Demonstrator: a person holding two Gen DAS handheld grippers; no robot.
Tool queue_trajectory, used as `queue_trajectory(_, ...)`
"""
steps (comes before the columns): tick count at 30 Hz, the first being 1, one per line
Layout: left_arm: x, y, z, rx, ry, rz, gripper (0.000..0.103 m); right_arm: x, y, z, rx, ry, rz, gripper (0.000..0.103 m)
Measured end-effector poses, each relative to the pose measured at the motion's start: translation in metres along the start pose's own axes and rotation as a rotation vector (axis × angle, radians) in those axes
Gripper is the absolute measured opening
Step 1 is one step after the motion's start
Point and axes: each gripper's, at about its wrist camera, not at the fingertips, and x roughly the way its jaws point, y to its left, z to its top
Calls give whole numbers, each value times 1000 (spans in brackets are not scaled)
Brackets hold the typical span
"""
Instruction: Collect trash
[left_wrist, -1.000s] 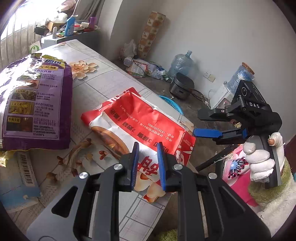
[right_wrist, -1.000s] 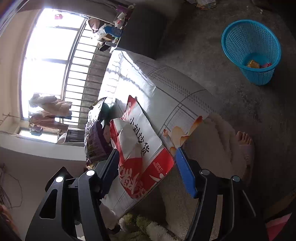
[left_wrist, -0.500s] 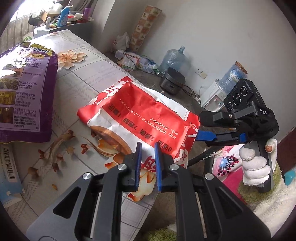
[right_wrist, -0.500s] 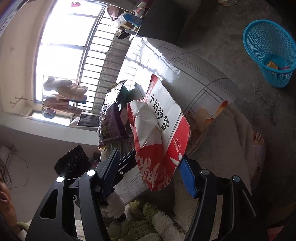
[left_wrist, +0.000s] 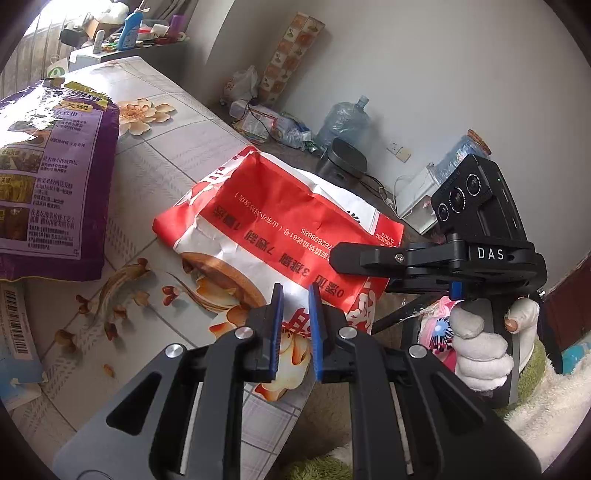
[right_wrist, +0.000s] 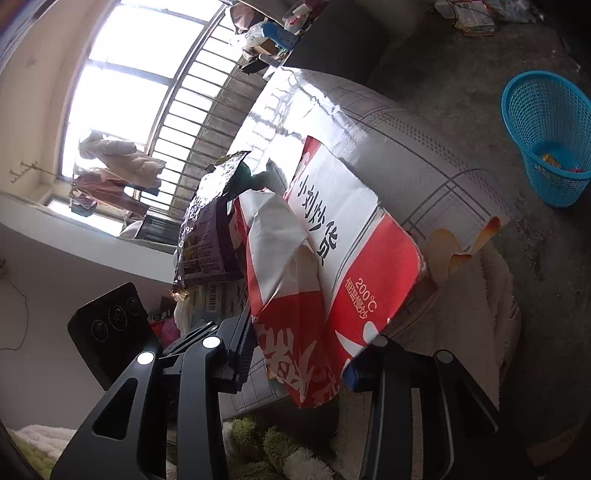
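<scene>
The red-and-white bag (left_wrist: 280, 236) lies on the worktop (left_wrist: 177, 155), its near corner overhanging the edge. The left gripper (left_wrist: 295, 325) pinches that edge, its fingers (left_wrist: 275, 332) narrowed onto it. The right gripper (right_wrist: 295, 354) straddles the bag's corner, its jaws closing, fingers (right_wrist: 243, 347) not yet pressing. Compared with a second ago, the right fingers stand much nearer together.
</scene>
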Motion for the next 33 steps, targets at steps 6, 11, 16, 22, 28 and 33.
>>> queue_trajectory(6, -21, 6, -4, -3, -39, 45, 12, -2, 6, 2, 0, -32, 8, 32)
queue_trajectory(11, -59, 19, -7, -30, -120, 140, 12, 5, 19, 7, -38, -31, 30, 31)
queue_trajectory(16, -111, 33, -9, -64, -222, 264, 14, 16, 42, 21, -101, -36, 67, 30)
queue_trajectory(22, -165, 61, 12, -118, -319, 442, 34, 32, 77, 35, -206, -31, 80, 30)
queue_trajectory(28, -188, 113, 34, -271, -315, 494, 34, 30, 88, 39, -250, -56, 42, 30)
queue_trajectory(33, -197, 159, 49, -377, -267, 471, 36, 23, 90, 47, -255, -74, 45, 30)
